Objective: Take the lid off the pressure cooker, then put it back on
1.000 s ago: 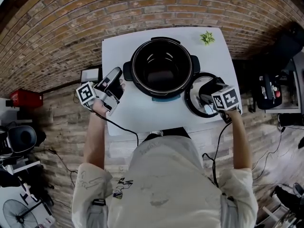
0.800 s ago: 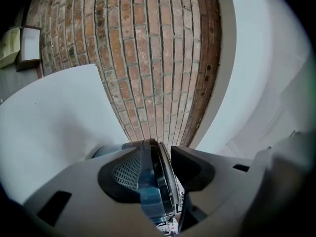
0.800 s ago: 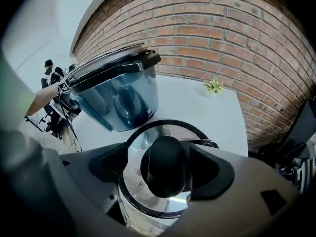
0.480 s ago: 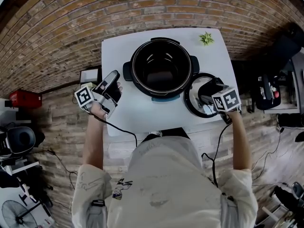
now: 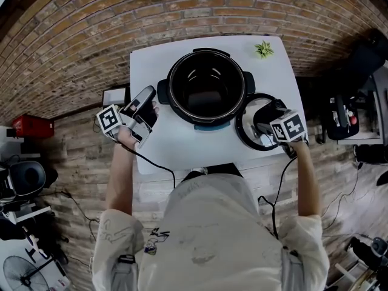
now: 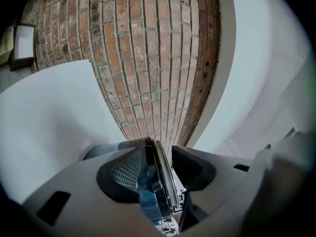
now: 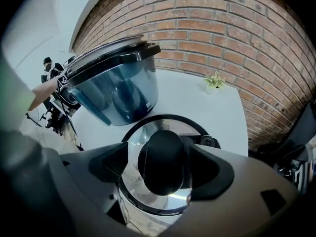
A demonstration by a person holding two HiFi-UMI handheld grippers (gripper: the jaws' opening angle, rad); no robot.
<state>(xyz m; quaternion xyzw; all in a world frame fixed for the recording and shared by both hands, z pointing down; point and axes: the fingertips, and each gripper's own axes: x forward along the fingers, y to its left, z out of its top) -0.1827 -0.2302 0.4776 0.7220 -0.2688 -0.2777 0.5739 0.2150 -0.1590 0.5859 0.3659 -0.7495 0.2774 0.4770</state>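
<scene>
The pressure cooker stands open in the middle of the white table, its dark pot bare. Its steel lid lies flat on the table to the right. My right gripper points steeply down and is shut on the lid's black knob, a jaw on each side. My left gripper lies level at the cooker's left handle. Its jaws are opening, and a slice of the cooker's rim and blue wall shows between them with a gap on the right.
A small green plant sits at the table's far right corner. A small flat box lies off the table's left edge. Brick floor surrounds the table. Cables trail from both grippers back to the person.
The left gripper shifted slightly toward the person and came back. The right gripper, lid and cooker stayed where they were.
</scene>
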